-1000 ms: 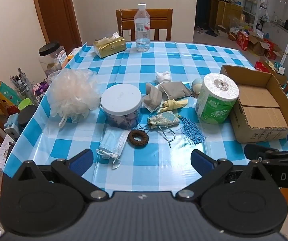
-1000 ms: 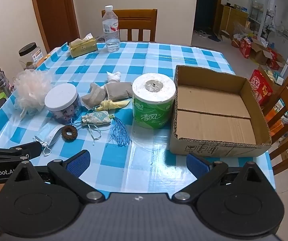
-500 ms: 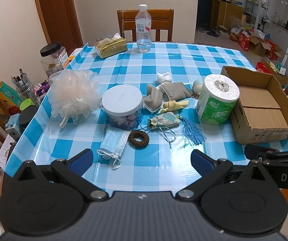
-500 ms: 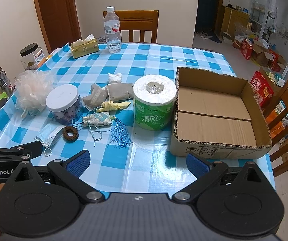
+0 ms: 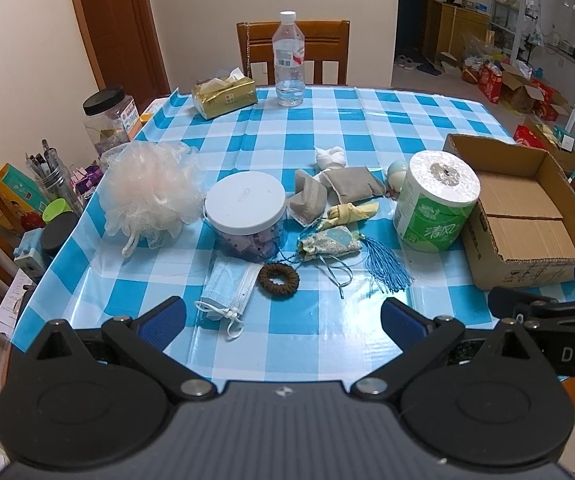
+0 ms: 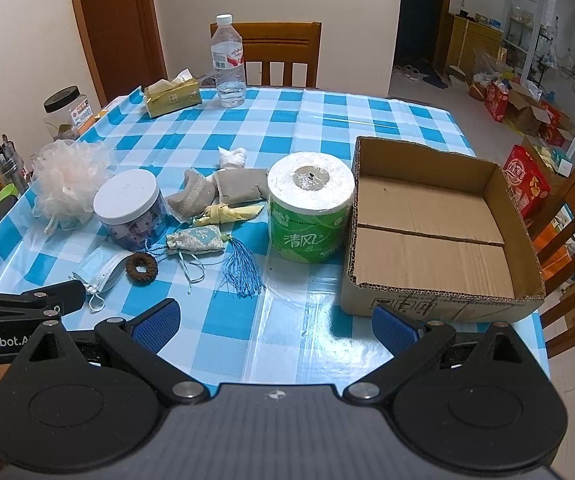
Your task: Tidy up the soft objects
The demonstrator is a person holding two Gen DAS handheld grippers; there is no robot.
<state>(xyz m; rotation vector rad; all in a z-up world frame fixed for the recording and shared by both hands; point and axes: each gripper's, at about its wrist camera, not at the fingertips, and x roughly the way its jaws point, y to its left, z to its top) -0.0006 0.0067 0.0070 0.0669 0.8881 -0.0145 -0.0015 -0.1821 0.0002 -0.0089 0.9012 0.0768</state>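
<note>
Soft items lie mid-table: a peach bath pouf (image 5: 149, 190) (image 6: 69, 178), a blue face mask (image 5: 229, 286) (image 6: 101, 270), a brown scrunchie (image 5: 278, 280) (image 6: 142, 268), a floral sachet with a blue tassel (image 5: 329, 242) (image 6: 197, 240), grey pouches (image 5: 353, 184) (image 6: 241, 186), a yellow cloth knot (image 5: 349, 213), a white cloth knot (image 5: 329, 157) and a toilet roll (image 5: 435, 200) (image 6: 309, 206). An empty cardboard box (image 5: 523, 208) (image 6: 435, 228) stands at the right. My left gripper (image 5: 283, 318) and right gripper (image 6: 273, 316) hover open at the near edge, holding nothing.
A white-lidded jar (image 5: 247, 214) stands among the soft items. A water bottle (image 5: 289, 66), a tissue pack (image 5: 223, 94) and a chair (image 5: 293, 50) are at the far side. A black-lidded jar (image 5: 109, 120) and a pen cup (image 5: 53, 176) crowd the left edge.
Both views have shifted slightly, the table contents sitting a little lower and nearer in frame. Nothing on the table has moved and both grippers stay open.
</note>
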